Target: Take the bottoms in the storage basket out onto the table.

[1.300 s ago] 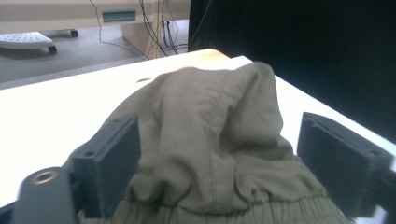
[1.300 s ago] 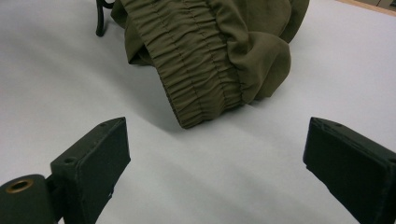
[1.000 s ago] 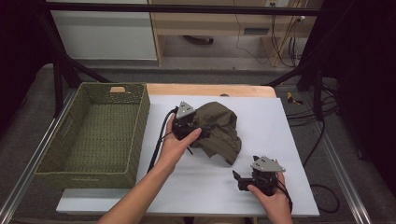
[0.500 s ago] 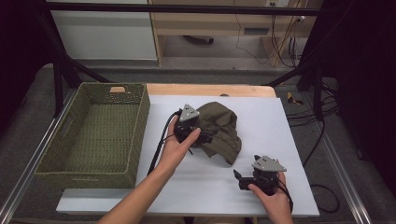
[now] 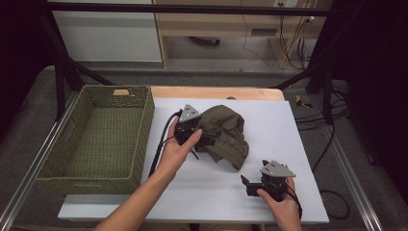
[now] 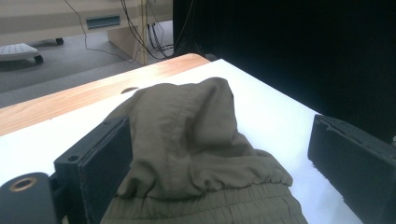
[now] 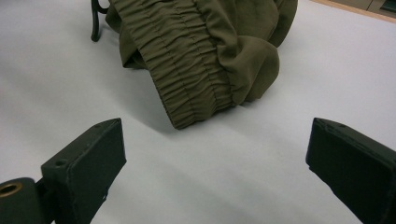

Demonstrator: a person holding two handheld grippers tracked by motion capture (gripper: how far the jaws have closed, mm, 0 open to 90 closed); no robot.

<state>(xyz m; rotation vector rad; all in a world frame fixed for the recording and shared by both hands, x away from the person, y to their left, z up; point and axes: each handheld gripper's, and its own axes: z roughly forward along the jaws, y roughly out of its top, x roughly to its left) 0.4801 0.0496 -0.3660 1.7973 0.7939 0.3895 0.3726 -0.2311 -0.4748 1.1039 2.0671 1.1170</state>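
High view: our left gripper (image 5: 208,139) sits wide apart around the green cloth (image 5: 226,132); our right gripper (image 5: 246,185) is apart too.

I note the olive garment (image 5: 226,134) is matt woven cloth with a ribbed, gathered elastic band. Under it, the white sheet (image 5: 288,144) looks smooth and matt over bare wood (image 5: 216,92). Left of it, the basket (image 5: 96,139) is rough woven wicker.

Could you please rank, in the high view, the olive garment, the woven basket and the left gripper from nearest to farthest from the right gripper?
From the right gripper, at the table's near right:
1. Olive garment, crumpled mid-table, just up and left of it.
2. Left gripper, at the garment's left edge.
3. Woven basket, off the table's left side.
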